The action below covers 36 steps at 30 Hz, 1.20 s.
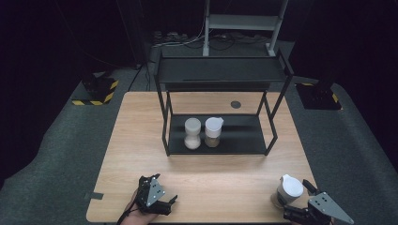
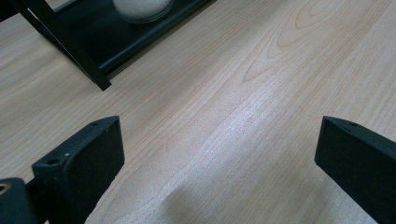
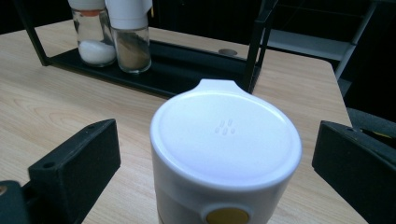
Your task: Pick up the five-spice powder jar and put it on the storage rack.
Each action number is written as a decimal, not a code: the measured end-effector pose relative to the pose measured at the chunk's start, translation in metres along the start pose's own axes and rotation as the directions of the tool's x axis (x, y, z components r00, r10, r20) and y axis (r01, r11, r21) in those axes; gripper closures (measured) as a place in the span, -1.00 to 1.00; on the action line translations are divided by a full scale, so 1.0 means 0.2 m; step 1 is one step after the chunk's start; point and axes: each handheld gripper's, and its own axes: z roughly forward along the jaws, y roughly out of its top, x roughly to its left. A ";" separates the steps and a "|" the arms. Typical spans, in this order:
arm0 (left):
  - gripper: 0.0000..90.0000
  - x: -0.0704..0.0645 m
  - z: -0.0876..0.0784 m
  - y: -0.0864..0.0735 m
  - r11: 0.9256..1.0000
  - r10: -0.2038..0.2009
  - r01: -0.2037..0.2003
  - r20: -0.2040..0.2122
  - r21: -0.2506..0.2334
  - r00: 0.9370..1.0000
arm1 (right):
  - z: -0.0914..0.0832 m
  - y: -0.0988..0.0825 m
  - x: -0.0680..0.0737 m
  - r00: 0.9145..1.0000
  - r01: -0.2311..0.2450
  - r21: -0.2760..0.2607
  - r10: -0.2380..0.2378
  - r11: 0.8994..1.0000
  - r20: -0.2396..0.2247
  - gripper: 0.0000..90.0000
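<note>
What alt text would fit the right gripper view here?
A white-lidded jar stands between the open right gripper's two black jaws, not yet gripped. Behind it on the wooden table, a black rack holds two more jars side by side on its lower shelf.

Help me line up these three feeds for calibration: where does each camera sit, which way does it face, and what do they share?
High view: above the person's side, facing forward and down on the light wooden table; shows the left gripper, right gripper and a hand.
Left gripper view: rides the left gripper, looking over bare tabletop toward the black metal two-tier rack; own jaws wide apart.
Right gripper view: rides the right gripper, facing the white-lidded shaker jar standing between its open jaws.
Shared: all three show the rack and its salt-filled glass jar.
</note>
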 end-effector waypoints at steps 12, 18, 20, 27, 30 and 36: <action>-0.96 0.00 0.00 0.00 1.000 -0.001 0.001 -0.002 0.000 1.000 | 0.03 -0.07 -0.02 1.000 -0.010 0.032 0.010 0.999 -0.026 -0.76; -0.96 0.00 0.00 0.00 1.000 -0.002 0.002 -0.003 0.000 1.000 | 0.04 -0.10 -0.04 0.999 -0.009 0.048 0.011 0.999 -0.044 -0.61; -0.96 0.00 0.00 0.00 1.000 -0.002 0.002 -0.003 0.000 1.000 | 0.04 -0.10 -0.03 0.999 -0.005 0.053 0.008 0.999 -0.048 -0.58; -0.96 0.00 0.00 0.00 1.000 -0.002 0.002 -0.003 0.000 1.000 | 0.05 -0.12 -0.04 0.999 0.009 0.057 -0.006 0.998 -0.053 -0.42; -0.96 0.00 0.00 0.00 1.000 -0.003 0.003 -0.002 0.001 1.000 | 0.05 -0.12 -0.04 0.998 0.006 0.056 -0.002 0.998 -0.063 -0.36; -0.96 0.00 0.00 0.00 1.000 -0.006 0.006 -0.001 -0.001 1.000 | 0.04 -0.11 -0.04 0.998 0.007 0.055 -0.003 0.998 -0.069 -0.33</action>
